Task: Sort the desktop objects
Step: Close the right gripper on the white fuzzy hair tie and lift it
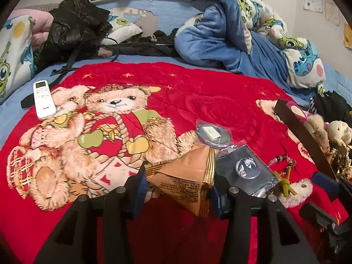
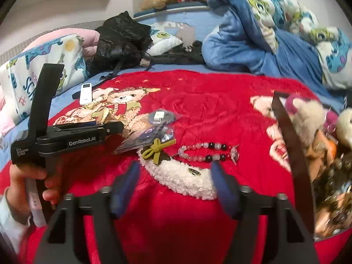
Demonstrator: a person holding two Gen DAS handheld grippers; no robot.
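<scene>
Your left gripper (image 1: 179,189) is clenched on the tan snack packet (image 1: 187,182): the packet sits pinched between both blue pads and is lifted off the red bear blanket (image 1: 209,101) on the bed. Just right of it lie a clear bag with a round badge (image 1: 246,167) and, farther back, a second bagged round item (image 1: 212,133). A white remote (image 1: 44,100) rests well apart at the blanket's left edge.

Your right gripper (image 2: 176,187) is released, its fingers (image 2: 125,184) standing apart with nothing pressed between them. The white fluffy hair clip (image 2: 182,178) with the olive bow (image 2: 157,149) lies just ahead between them, the bead bracelet (image 2: 206,151) beyond it.
</scene>
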